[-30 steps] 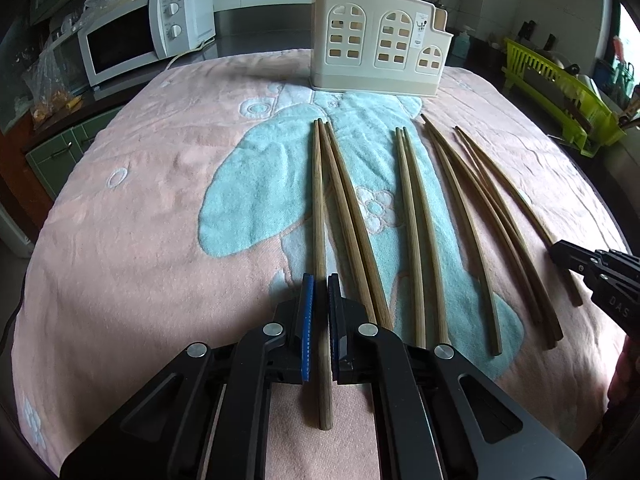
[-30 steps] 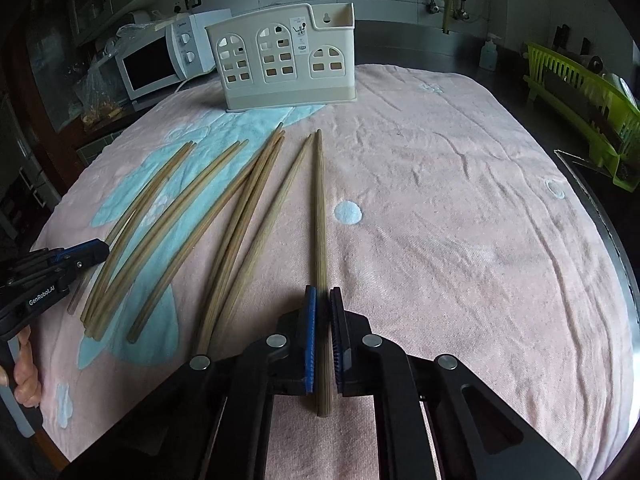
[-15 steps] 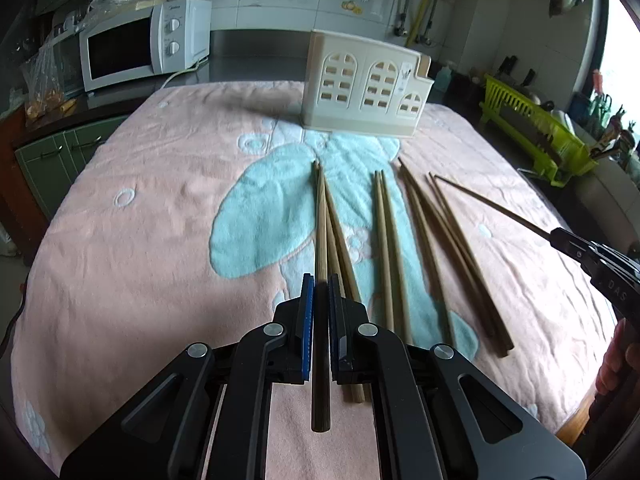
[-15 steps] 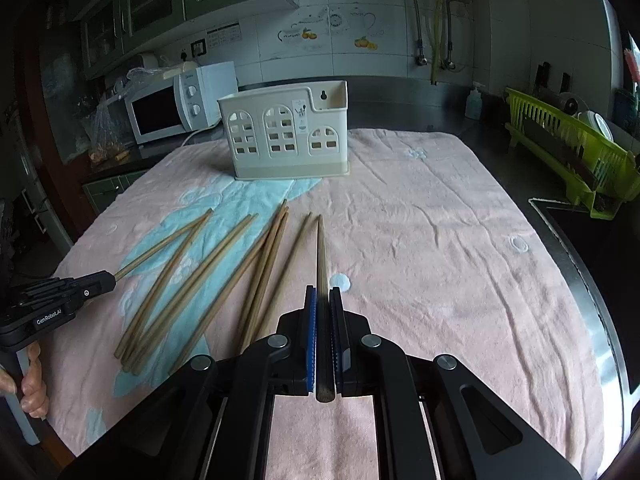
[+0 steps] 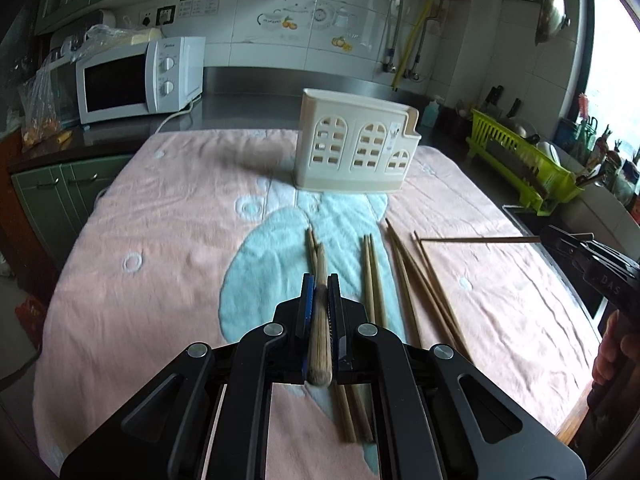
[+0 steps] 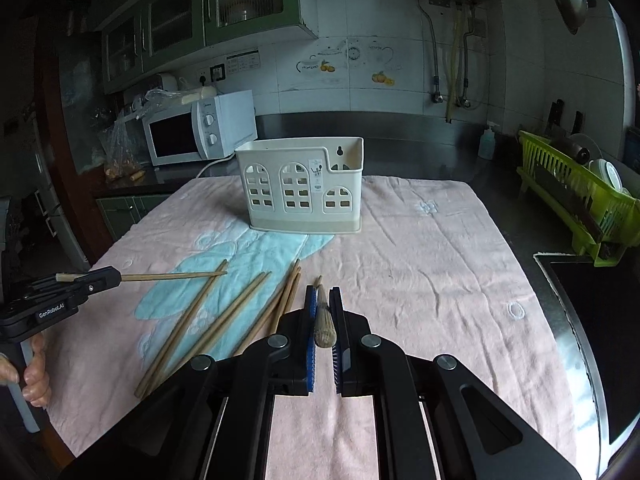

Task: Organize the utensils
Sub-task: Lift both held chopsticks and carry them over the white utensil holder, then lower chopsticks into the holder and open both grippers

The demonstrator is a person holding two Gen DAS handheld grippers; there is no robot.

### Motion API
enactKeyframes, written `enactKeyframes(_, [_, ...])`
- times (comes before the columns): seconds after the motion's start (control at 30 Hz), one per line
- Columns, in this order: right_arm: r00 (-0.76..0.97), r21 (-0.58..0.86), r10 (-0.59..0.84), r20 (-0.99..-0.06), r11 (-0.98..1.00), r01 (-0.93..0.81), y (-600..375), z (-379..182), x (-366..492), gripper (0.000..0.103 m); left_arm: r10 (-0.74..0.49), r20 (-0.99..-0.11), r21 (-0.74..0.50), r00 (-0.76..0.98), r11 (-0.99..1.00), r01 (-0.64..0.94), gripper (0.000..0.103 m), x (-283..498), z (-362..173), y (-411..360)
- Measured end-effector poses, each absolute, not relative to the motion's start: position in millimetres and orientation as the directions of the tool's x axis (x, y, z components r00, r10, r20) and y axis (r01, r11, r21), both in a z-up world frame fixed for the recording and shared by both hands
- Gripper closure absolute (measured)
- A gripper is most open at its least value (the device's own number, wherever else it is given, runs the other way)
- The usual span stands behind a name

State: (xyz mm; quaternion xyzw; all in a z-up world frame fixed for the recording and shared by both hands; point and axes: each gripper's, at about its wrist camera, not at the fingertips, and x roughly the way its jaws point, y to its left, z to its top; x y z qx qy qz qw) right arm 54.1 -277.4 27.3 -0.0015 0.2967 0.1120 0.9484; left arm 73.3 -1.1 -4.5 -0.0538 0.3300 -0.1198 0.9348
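Both grippers lifted above the towel, each pinching one chopstick.

Left wrist view: left gripper (image 5: pixel 318 296) has its blue pads pressed on a chopstick (image 5: pixel 319 332) seen nearly end-on; the right gripper (image 5: pixel 560 239) shows at the right edge with its chopstick (image 5: pixel 476 240) held level above the cloth. Right wrist view gives the reverse: right gripper (image 6: pixel 323 308) clamps its stick end-on, and the left gripper (image 6: pixel 106 277) at the left edge holds its stick out sideways; that view alone shows the holder's open top and hanging hole. Loose chopsticks (image 5: pixel 374 276) lie in rows on the pink towel (image 5: pixel 180 240). The cream utensil holder (image 5: pixel 354 148) stands upright at the towel's far end, well apart from both grippers. Microwave (image 5: pixel 136 80) back left, green dish rack (image 5: pixel 520 168) right.
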Motion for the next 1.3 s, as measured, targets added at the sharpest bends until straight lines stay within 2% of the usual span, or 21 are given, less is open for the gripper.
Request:
enactKeyframes(0.33, [0.778, 0.097, 0.279, -0.563, 0.957, -0.274, -288.7, 60.5, 90.8, 0.097, -0.282, -0.575, -0.171, 0.768, 0.960, 0.224, 0.098, 105.1, 36.6, 0.7])
enactKeyframes(0.63, [0.788, 0.085, 0.298, -0.539, 0.950, -0.302, -302.4, 114.7, 125.8, 0.097, -0.284, -0.536, -0.144, 0.795, 0.959, 0.246, 0.098, 135.8, 80.9, -4.1])
enactKeyframes(0.9, [0.814, 0.027, 0.274, -0.512, 0.952, -0.304, -301.5, 158.2, 164.2, 0.097, -0.274, -0.429, -0.120, 0.861, 0.962, 0.247, 0.098, 173.2, 148.2, -11.9])
enactKeyframes(1.1, [0.816, -0.006, 0.260, -0.516, 0.952, -0.306, -296.5, 167.6, 195.1, 0.097, -0.260, -0.354, -0.114, 0.898, 0.965, 0.234, 0.098, 206.4, 186.0, -20.3])
enactKeyframes(1.3, [0.796, -0.044, 0.244, -0.553, 0.946, -0.321, -284.9, 164.4, 228.5, 0.097, -0.240, -0.359, -0.111, 0.902, 0.971, 0.214, 0.098, 250.5, 193.4, -33.9])
